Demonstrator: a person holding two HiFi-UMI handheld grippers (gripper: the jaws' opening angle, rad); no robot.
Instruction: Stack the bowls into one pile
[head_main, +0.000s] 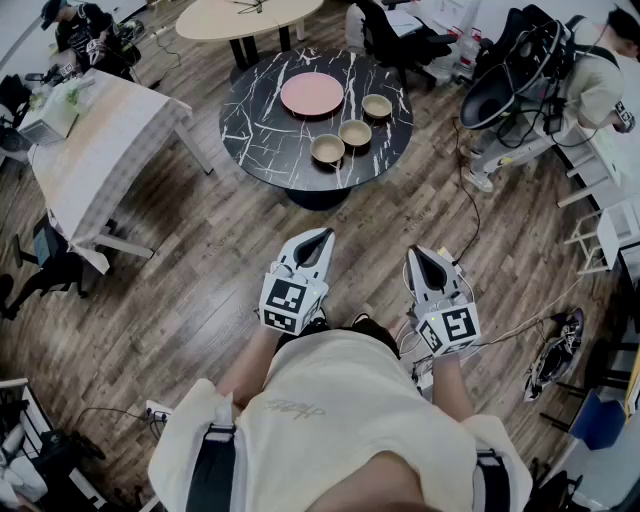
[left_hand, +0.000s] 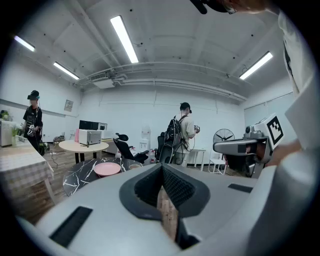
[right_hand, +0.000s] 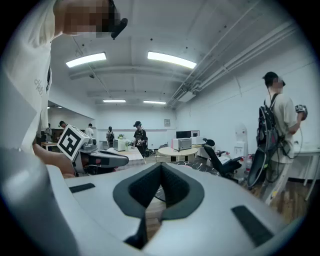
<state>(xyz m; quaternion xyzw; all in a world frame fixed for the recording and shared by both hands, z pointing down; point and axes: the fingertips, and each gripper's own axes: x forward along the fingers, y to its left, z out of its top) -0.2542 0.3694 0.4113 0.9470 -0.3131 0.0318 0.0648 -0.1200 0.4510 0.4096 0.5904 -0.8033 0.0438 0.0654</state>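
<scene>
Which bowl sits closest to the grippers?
The leftmost bowl, by the table's near edge; the middle bowl and right bowl sit farther back.

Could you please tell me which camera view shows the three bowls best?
The head view: all three bowls sit unstacked on the marble table, seen from above. The left gripper view shows at most one rim; the right gripper view shows none that I can make out.

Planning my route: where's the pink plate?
Head view, top centre: round pink plate on the black marbled table, left of three tan bowls.
</scene>
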